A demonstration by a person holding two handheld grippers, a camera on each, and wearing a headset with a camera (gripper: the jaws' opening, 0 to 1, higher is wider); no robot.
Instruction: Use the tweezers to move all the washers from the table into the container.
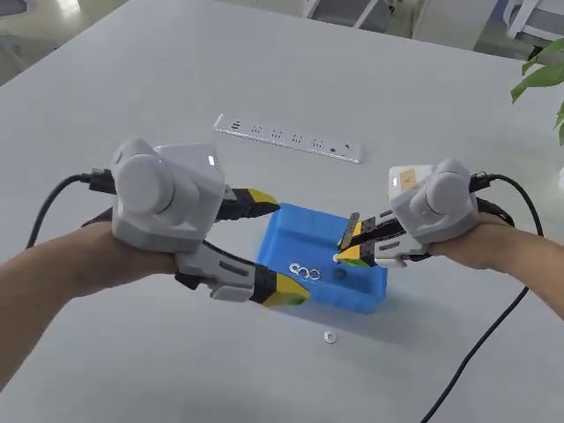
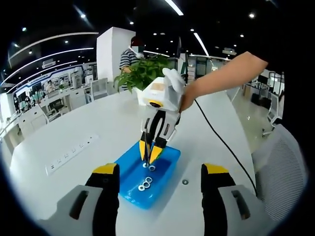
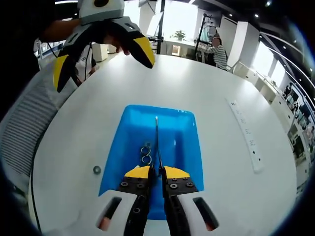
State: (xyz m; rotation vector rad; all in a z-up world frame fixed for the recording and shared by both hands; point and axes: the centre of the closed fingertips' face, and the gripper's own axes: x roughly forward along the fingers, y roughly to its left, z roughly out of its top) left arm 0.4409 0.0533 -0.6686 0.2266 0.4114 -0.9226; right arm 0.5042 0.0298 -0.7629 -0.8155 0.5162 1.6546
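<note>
- Your right tongs [image 3: 158,173] are squeezed almost shut on the tweezers [image 3: 157,142]. The tweezers stick out from between the jaws at the bottom centre of the right gripper view and reach up over the blue container [image 3: 179,130].
- In the head view the tweezer tips hang low inside the container, just right of centre. Whether they pinch a washer there is too small to tell.
- Your left tongs [image 1: 280,250] are spread wide and hold nothing. In the head view the two jaws stand either side of the container's left end, and I cannot tell whether they touch it.
- Done so far: several washers [image 1: 304,271] lie side by side on the container's floor, in the middle of the head view. I count at least three.
- Left to do: one loose washer [image 1: 330,336] lies on the grey surface [image 1: 176,88]. It sits just below the container's lower edge in the head view, apart from it.
- That is the one washer I can make out outside the container, so the task looks close to its end. You probably have one more pick and drop to go.
- A white power strip [image 1: 286,138] lies in the upper centre of the head view, well apart from the work.
</note>
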